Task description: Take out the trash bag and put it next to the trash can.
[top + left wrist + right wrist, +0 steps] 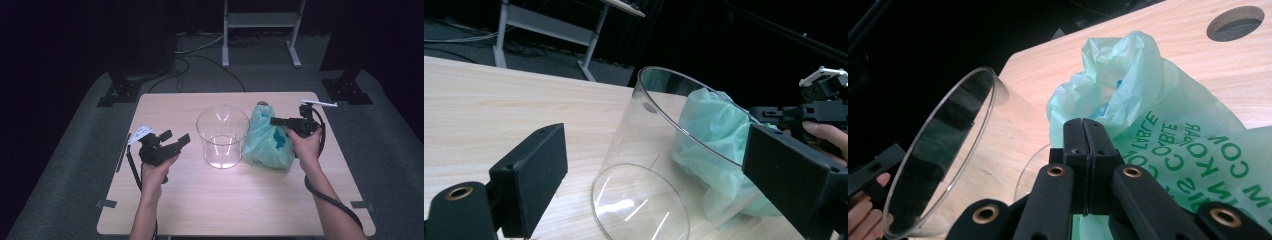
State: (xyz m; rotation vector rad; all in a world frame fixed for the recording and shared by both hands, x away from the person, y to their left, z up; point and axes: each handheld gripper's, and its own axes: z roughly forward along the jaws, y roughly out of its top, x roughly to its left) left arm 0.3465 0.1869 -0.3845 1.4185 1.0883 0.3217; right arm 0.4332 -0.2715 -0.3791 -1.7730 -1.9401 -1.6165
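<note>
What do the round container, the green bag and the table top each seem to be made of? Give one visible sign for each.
Round container: clear, glossy rigid plastic or glass; you see the bag through its wall, and it shows bright glints.
Green bag: thin, translucent plastic film; it crumples into soft folds and carries printed lettering.
Table top: light wood or wood-look laminate with a matt finish; fine grain lines run along it.

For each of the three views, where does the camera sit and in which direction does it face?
High view: above the person's side, facing forward and down on the table; both forearms show.
Left gripper view: on the left gripper, facing the clear container; open jaws.
Right gripper view: on the right gripper, facing the green bag; shut jaws.
All share container and bag.
</note>
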